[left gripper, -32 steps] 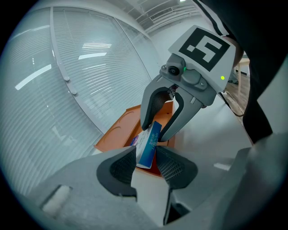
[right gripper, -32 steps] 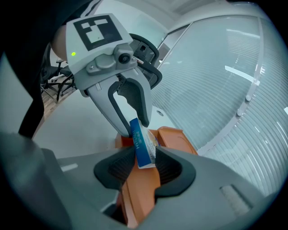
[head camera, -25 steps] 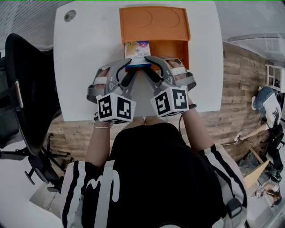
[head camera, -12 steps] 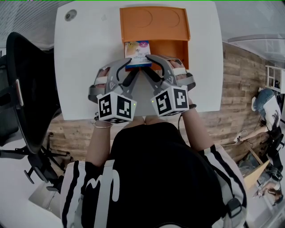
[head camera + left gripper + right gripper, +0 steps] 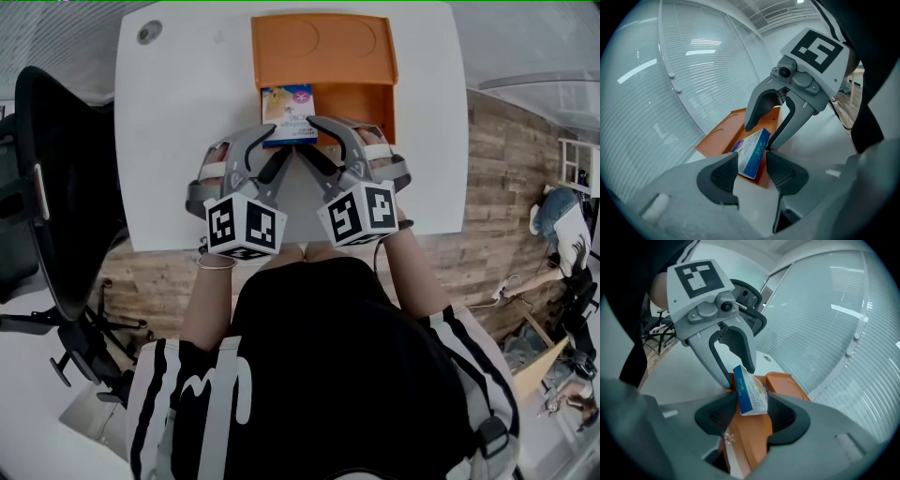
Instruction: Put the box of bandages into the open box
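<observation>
Box of bandages (image 5: 289, 112), blue and white, lying tilted inside the open box (image 5: 352, 98), at the left end of its near half, with its near end against the near wall; the orange lid half lies flat behind it. Left gripper (image 5: 272, 143) and right gripper (image 5: 315, 133) converge on that near end from either side, tips close together. In the left gripper view the box of bandages (image 5: 753, 149) stands in the gap between the left gripper (image 5: 752, 171) pads; in the right gripper view the box of bandages (image 5: 751, 394) stands likewise between the right gripper (image 5: 751, 415) pads. Both pairs of jaws have just been opening and now stand apart, neither pressing on the carton. The open box rests at the far edge of the white counter (image 5: 173, 141). A black chair (image 5: 56, 178) stands to the left of the counter
</observation>
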Demonstrator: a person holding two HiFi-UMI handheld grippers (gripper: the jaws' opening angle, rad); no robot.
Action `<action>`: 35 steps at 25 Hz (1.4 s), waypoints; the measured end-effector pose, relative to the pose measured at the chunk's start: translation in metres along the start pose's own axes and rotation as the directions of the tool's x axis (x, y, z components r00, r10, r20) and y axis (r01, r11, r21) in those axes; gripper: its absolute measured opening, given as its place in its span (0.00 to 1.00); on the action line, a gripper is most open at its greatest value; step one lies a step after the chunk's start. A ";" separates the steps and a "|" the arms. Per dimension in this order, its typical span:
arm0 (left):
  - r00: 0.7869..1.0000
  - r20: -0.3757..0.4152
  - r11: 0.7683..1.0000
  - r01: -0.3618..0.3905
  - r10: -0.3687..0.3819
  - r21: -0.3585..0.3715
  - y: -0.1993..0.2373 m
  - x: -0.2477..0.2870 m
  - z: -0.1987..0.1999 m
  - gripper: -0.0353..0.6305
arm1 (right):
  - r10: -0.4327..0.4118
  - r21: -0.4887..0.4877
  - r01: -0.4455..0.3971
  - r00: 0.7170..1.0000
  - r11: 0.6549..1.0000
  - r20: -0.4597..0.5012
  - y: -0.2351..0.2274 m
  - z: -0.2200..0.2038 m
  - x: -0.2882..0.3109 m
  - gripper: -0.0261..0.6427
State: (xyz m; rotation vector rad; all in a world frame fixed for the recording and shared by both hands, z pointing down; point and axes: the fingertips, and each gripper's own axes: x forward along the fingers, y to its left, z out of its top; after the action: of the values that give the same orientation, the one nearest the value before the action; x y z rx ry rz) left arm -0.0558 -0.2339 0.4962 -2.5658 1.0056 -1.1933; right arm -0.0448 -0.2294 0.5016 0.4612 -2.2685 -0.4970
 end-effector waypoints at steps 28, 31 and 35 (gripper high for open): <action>0.998 0.047 0.998 -0.043 0.045 -0.042 -0.011 -0.023 0.008 0.36 | -0.046 0.081 0.041 0.997 0.996 0.054 0.010 0.007 -0.028 0.35; 0.996 0.069 0.997 -0.050 0.053 -0.055 -0.011 -0.029 0.014 0.36 | -0.053 0.134 0.042 0.995 0.990 0.081 0.008 0.014 -0.035 0.35; 0.993 0.103 0.995 -0.056 0.064 -0.080 -0.009 -0.039 0.022 0.36 | -0.068 0.180 0.046 0.990 0.983 0.120 0.003 0.022 -0.043 0.35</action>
State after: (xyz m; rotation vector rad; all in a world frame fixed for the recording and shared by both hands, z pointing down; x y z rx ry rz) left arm -0.0537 -0.2060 0.4601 -2.6051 1.1173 -1.0117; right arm -0.0336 -0.2027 0.4635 0.6003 -2.4383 -0.3634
